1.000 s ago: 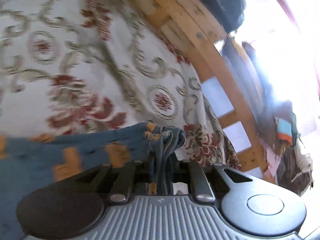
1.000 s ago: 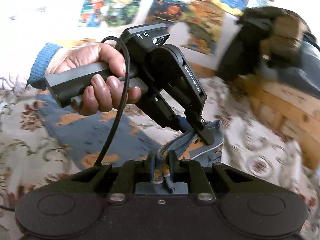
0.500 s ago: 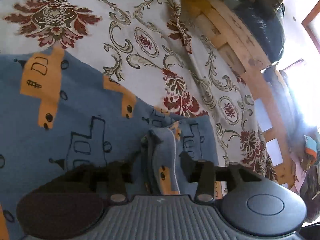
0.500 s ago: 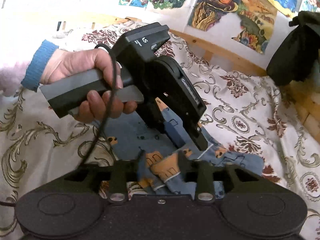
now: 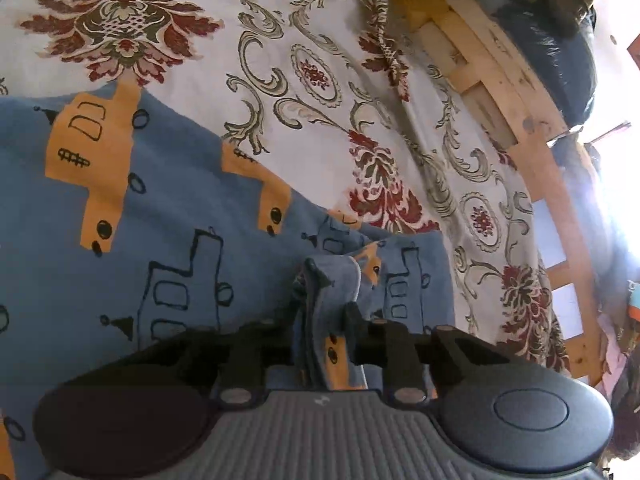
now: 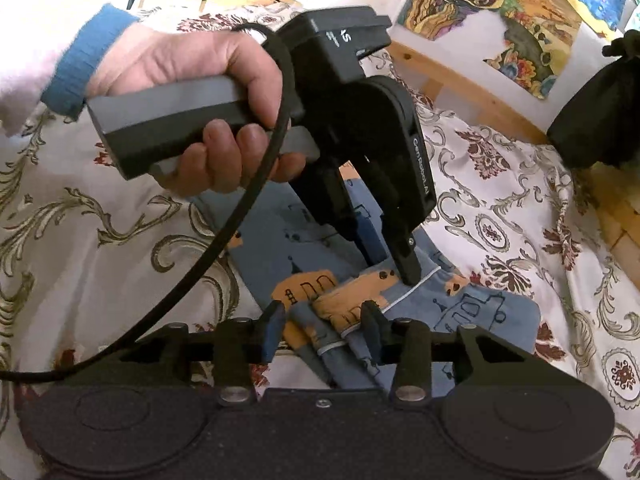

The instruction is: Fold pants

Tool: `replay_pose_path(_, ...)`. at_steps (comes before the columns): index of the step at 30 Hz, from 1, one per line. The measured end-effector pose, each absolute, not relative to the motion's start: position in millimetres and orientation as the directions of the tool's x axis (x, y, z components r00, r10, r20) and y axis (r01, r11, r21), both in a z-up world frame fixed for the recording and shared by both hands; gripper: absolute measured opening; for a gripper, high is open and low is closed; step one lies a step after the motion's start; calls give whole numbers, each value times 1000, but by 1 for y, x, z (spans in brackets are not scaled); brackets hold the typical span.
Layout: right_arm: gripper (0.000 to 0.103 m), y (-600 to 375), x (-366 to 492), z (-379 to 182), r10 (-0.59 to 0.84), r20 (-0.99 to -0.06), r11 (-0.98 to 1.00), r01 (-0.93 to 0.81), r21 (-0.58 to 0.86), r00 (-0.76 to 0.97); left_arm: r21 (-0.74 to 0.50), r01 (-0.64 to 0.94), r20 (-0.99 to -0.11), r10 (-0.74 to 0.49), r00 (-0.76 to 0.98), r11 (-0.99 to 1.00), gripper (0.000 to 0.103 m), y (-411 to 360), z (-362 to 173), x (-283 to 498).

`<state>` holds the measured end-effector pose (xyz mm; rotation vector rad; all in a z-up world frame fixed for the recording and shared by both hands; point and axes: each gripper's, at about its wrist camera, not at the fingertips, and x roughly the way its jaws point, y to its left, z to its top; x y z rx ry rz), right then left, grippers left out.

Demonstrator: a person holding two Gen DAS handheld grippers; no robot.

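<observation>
With my left gripper (image 5: 326, 312) and right gripper (image 6: 322, 330) both parted around the pants (image 6: 460, 304) hem, the bunched fold may spring open.

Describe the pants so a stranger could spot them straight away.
Find the cream bedspread patterned with dark red flowers. Lying on it are the pants: blue fabric printed with orange blocks and black outlined vehicles, the only blue cloth there.

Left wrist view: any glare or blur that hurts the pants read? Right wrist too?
Left wrist: window glare blows out the right edge, pants sharp, strong fisheye bending of the wooden frame. Right wrist: evenly lit, sharp; sleeve overexposed at upper left; hand holding the left tool blocks much of the pants.
</observation>
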<state>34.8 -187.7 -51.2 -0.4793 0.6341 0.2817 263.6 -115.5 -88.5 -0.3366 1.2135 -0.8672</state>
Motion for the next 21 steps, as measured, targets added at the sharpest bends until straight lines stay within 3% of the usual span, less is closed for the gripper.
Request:
replay_pose_path(3,28,-188,38,-53,104,-629,857,-390,-337,771,-646,365,-687,-719,104,670,13,-116,-87,263)
replay_pose_path(5,12,-188,39,-53,109,-631,856,-395,-332,768,-639,358,-693,-712,116,681,10,-118,-85,262)
replay_pose_path(21,4,-186,26,-43,157,-587,873,-390,-293,794,-611,395,-687,-708,165,686,8,-113,-61,252)
